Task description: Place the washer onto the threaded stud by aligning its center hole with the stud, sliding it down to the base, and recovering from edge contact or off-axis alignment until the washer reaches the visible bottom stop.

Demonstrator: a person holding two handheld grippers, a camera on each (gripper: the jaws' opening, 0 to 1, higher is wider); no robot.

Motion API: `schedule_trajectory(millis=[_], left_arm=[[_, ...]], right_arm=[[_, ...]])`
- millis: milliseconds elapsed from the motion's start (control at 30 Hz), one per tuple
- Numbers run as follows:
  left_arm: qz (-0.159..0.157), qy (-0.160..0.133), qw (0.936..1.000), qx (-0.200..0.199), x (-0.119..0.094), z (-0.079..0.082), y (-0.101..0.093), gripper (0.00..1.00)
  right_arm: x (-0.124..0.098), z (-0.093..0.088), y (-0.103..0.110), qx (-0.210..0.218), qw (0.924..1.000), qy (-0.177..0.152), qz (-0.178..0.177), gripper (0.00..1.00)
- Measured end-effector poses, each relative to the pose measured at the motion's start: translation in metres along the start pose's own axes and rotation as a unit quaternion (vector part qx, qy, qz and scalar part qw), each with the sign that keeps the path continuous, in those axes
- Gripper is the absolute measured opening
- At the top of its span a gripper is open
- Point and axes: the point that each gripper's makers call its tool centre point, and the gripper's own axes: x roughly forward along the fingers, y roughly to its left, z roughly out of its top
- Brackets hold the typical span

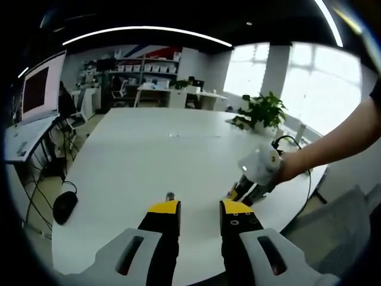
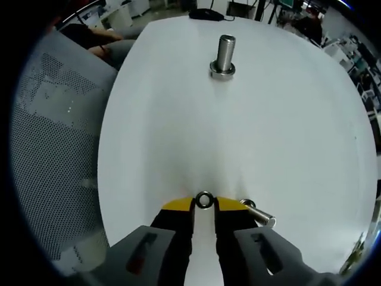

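Washer (image 2: 205, 199) sits pinched between the tips of the right gripper (image 2: 204, 210), held low over the white table (image 2: 286, 119). Just right of that gripper lies a small metal pin (image 2: 262, 217). Well ahead stands the stud (image 2: 224, 55), upright on its wide base and bare. In the left gripper view, the left gripper (image 1: 199, 210) hangs spread over the table with nothing between its jaws; the stud (image 1: 170, 195) shows just past its left tip. To the right, a gloved hand (image 1: 262, 167) holds the other gripper. A mouse (image 1: 64, 206) rests at the table's far left edge.
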Motion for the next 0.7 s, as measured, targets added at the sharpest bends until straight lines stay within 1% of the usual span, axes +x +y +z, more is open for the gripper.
schedule_trajectory(millis=[267,433,600,700], left_arm=[[0.002,-0.001,1.0,-0.005,-0.0009,-0.0006,0.0015,0.24],[0.002,0.002,1.0,-0.004,-0.0005,-0.0013,0.0008,0.24],[0.003,0.003,1.0,-0.003,0.0001,-0.0016,0.0016,0.24],[0.003,0.005,1.0,-0.004,0.0004,-0.0028,0.0017,0.24]], right_arm=[[-0.0002,0.0002,-0.0001,-0.009,0.9999,0.007,0.004,0.14],[-0.0004,0.0,0.0002,-0.009,1.0,0.003,0.001,0.14],[-0.0014,-0.0018,0.001,0.002,1.0,-0.002,-0.003,0.13],[-0.0063,-0.0019,0.0035,0.003,1.0,-0.006,-0.002,0.13]])
